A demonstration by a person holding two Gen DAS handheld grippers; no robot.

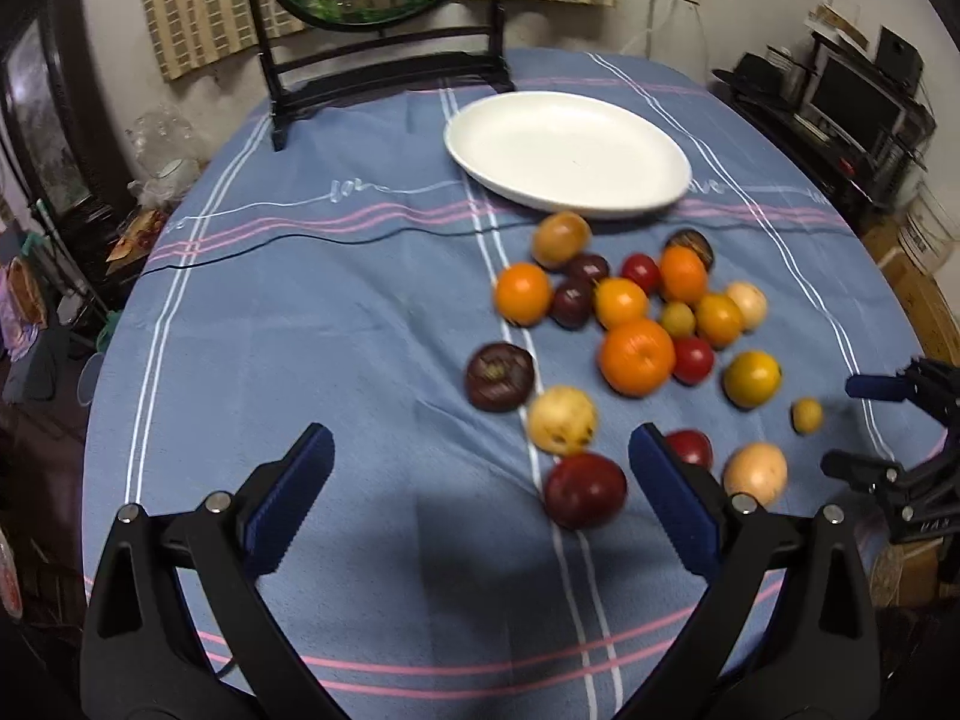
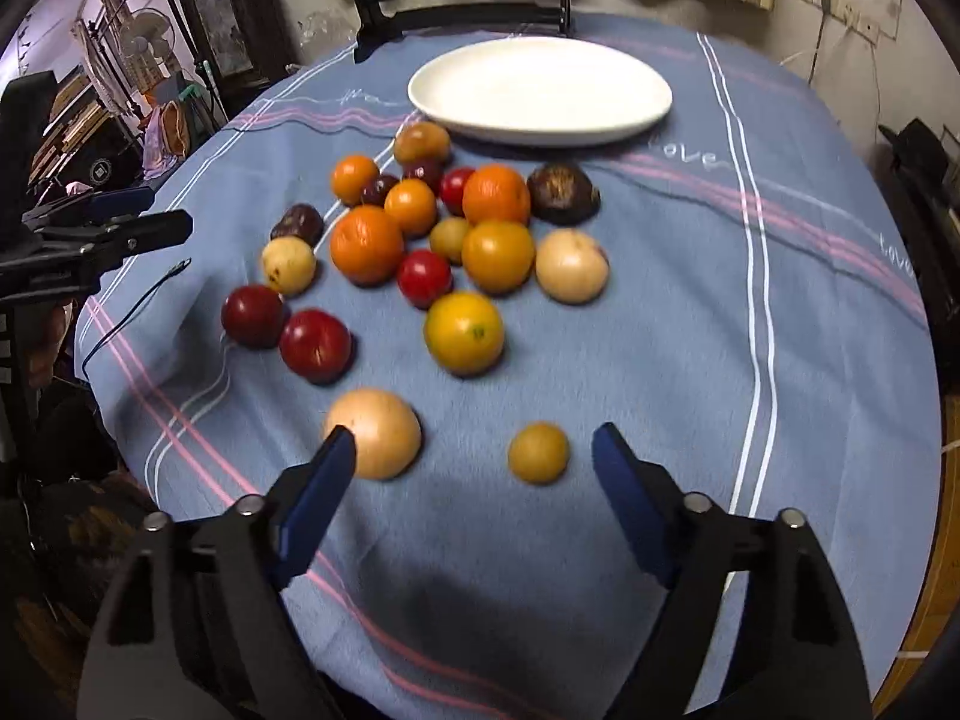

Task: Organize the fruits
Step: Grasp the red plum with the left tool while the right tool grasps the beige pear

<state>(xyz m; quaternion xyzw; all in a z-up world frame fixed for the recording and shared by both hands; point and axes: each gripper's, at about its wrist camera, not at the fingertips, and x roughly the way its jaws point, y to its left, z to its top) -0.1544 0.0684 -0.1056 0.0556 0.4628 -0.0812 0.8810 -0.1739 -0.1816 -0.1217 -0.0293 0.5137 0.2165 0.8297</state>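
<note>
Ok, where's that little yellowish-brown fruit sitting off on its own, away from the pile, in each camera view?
Left wrist view: the small yellowish fruit sits far right, just left of the other gripper's blue pad.
Right wrist view: the same fruit lies low and centre on the cloth, between this gripper's two fingers.
Shared landmark: the white plate beyond the fruit pile; the pale round fruit lies nearby in both.

I read only one word, "love", stitched in white script on the blue striped tablecloth [image 2: 690, 312] covering the surface. Right wrist view: clearest just right of the white plate [image 2: 540, 90], a second "love" near the cloth's right edge, and a blurred script mark left of the plate that I cannot make out. Left wrist view: similar white script marks beside the plate, too blurred to read.
</note>
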